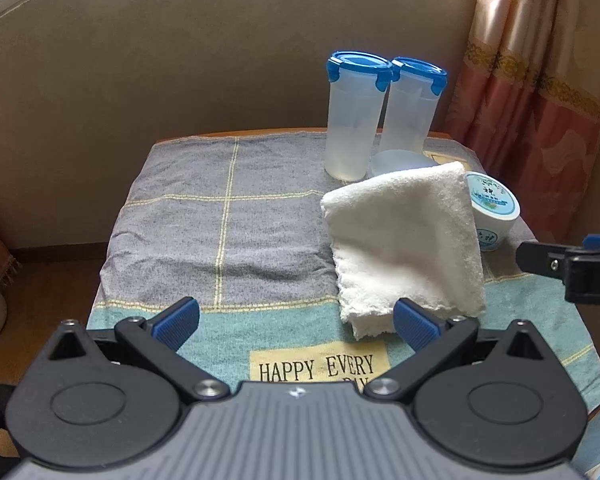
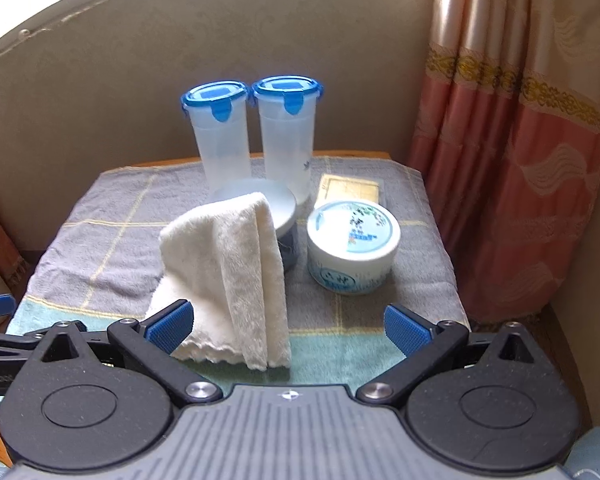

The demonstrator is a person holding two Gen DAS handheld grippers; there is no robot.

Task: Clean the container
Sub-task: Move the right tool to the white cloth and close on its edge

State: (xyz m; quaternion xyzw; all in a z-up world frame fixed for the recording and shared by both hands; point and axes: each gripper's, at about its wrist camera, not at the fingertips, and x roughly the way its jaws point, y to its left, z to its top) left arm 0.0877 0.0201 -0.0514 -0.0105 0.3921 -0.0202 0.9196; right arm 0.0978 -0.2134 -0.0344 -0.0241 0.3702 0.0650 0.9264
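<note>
Four containers crowd the far right of the table: two tall lidded tumblers (image 2: 220,136) (image 2: 286,136) at the back, a dark jar (image 2: 288,236) half under our white cloth (image 2: 228,276), and a white tub (image 2: 352,248) to its right. Both grippers, left (image 1: 296,320) and right (image 2: 288,324), hover spread and empty. Whichever container we wipe, we would steady it while the cloth works.

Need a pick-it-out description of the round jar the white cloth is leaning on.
On the checked towel covering the table, look in front of the two tall blue-lidded tumblers. The white cloth leans on a low dark jar. Its plain pale lid sets it apart from the white printed tub alongside.
</note>
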